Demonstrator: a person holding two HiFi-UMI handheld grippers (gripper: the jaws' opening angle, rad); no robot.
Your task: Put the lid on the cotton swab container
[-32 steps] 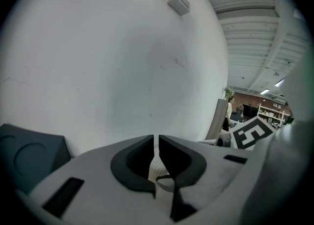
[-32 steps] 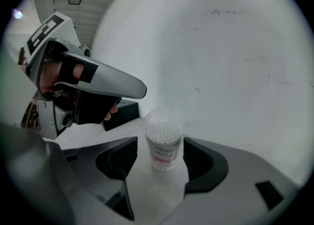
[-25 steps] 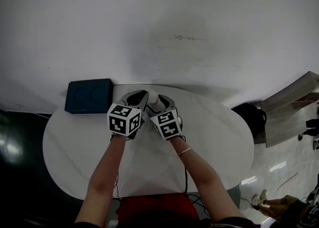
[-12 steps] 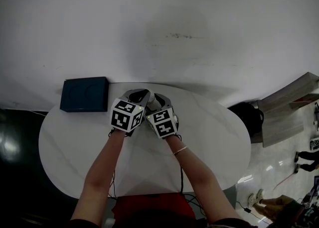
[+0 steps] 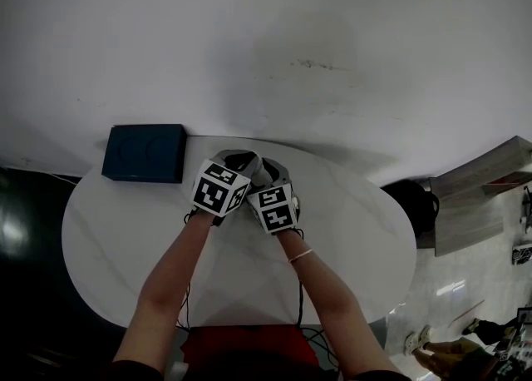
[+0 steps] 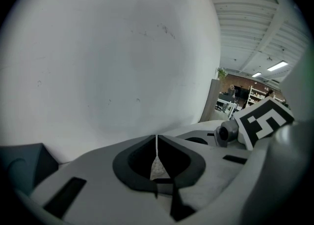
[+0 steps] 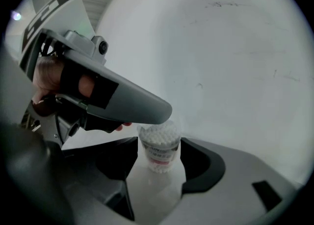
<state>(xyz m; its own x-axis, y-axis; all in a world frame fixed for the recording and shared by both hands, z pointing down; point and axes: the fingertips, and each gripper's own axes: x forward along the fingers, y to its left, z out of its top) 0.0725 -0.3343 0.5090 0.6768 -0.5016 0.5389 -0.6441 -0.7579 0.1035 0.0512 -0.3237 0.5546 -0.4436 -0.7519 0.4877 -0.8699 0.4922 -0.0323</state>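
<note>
- Grey left tongs (image 5: pixel 239 158) have drawn closer to your right tongs (image 5: pixel 268 171) than a second ago. The two now almost touch over the middle of the counter (image 5: pixel 349 238).
- Your blue box (image 5: pixel 144 153) has stayed at the far left edge of the counter.
- Your head view hides what the right gripper view shows. The cotton swab container (image 7: pixel 158 139) stands upright, clamped between the right tongs, with white swabs visible through its clear wall.
- That same view shows the tip of your left tongs lying over the container's top.
- In the left gripper view, your left tongs are pressed together tip to tip.
</note>
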